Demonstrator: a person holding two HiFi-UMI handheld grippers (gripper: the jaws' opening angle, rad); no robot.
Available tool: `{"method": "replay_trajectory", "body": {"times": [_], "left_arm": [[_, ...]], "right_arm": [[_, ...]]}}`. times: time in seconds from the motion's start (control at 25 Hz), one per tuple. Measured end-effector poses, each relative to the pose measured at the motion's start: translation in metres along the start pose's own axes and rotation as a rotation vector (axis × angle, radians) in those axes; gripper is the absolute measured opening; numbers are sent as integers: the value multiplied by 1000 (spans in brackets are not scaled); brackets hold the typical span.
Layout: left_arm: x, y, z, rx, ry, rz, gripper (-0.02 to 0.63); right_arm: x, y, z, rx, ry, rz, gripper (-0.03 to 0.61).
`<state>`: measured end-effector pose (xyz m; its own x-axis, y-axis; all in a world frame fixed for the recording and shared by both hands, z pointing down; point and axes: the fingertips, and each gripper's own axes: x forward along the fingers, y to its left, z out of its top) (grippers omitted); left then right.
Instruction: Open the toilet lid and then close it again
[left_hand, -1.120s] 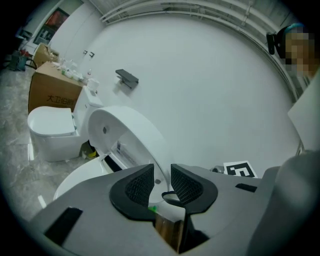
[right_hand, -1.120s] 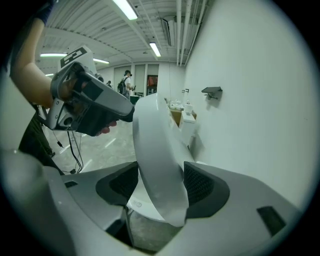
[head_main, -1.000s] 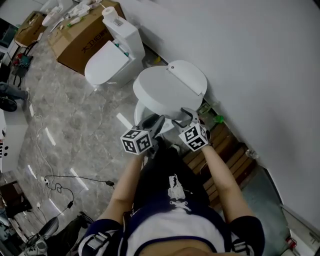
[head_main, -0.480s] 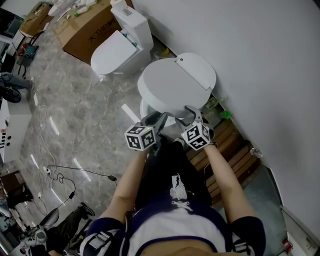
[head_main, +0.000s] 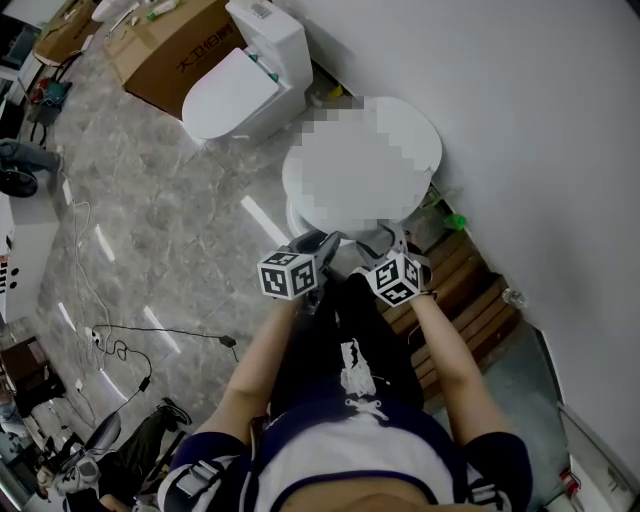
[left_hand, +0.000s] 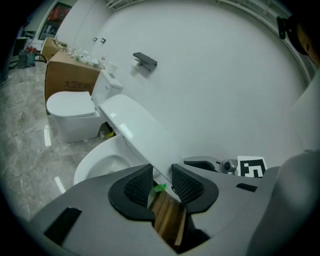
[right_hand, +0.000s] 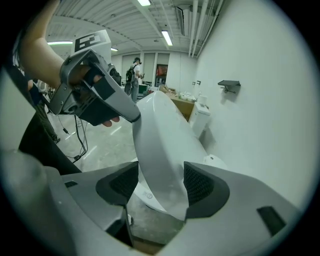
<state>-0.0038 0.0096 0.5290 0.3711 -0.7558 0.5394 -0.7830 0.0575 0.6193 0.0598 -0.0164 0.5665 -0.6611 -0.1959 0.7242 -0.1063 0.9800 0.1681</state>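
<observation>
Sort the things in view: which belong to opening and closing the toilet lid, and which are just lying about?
Job: toilet lid, partly raised; its bowl; left gripper and right gripper, both with jaws on the lid.
Lying about: second toilet, cardboard box, floor cables, wooden slats.

left gripper view: toilet lid (left_hand: 135, 130) near end hidden behind left gripper (left_hand: 161, 184) | head view: lid top masked; cardboard box (head_main: 165, 60) cut by top edge | right gripper view: distant people (right_hand: 134, 75) too small

Floor (head_main: 160, 230): is carrying a toilet (left_hand: 100, 165) by the wall — a second toilet (head_main: 235, 80) is standing beyond.
Box (head_main: 175, 55): is sitting beside that one.
Cable (head_main: 110, 345): is trailing loose.
</observation>
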Motion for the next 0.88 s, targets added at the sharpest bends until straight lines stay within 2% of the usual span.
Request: {"method": "replay_trajectory", "body": {"times": [0.2,0.48,0.68,0.88], "left_arm": [[-2,15,-17,-58,47,1,114],[-1,39,-44,-105,107,36,120],[-2,50,-56,-129,92,82,123],[-6,67,-74,-166,96,111,123]], "right_arm": [[8,12,-2,72,5,41,245],[26,30,-15,65,68,80,245],[32,35,-19,90,93,81,244],[44,50,-25,78,123,128,244]]}}
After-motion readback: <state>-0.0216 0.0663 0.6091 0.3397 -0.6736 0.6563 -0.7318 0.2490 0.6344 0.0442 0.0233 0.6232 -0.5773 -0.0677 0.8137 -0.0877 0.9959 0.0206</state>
